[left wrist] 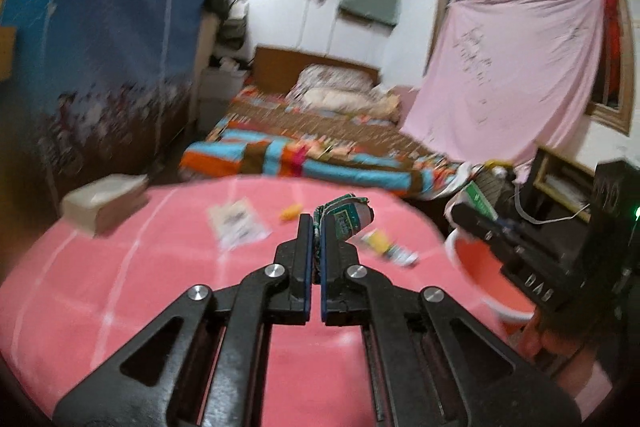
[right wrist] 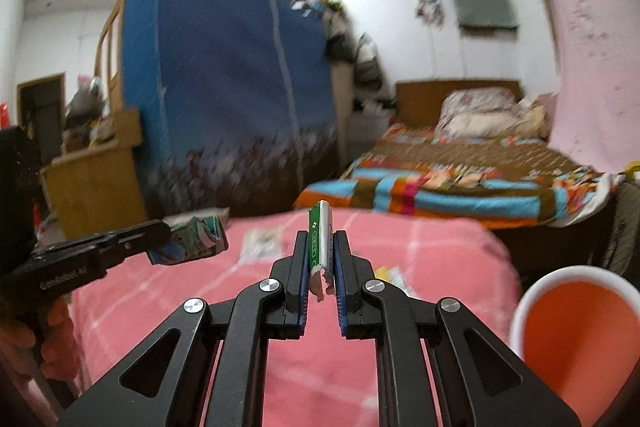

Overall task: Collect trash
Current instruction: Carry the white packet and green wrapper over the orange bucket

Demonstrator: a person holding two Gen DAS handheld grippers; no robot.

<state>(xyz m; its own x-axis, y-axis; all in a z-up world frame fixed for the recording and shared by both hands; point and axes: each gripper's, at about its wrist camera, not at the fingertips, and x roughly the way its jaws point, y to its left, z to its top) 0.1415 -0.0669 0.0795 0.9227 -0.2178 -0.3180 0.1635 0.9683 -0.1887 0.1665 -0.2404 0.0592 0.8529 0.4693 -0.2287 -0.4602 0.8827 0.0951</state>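
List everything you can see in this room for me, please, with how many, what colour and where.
Table cover: one, pink with pale lines, under both tools.
Bin: one, orange inside with white rim, right of the table.
Crumpled carton: one, green and white, clamped in the left tool.
Flat wrapper: one, green and silver, clamped in the right tool.
Loose litter: about three pieces, white and yellow, on the table.
Box: one, beige, table's far left edge.
Bed: one, striped multicolour quilt, beyond the table.
Wardrobe: one, blue fabric, left.
Sheet: one, pink, over the window.
Left tool: black, shut.
Right tool: black, shut.
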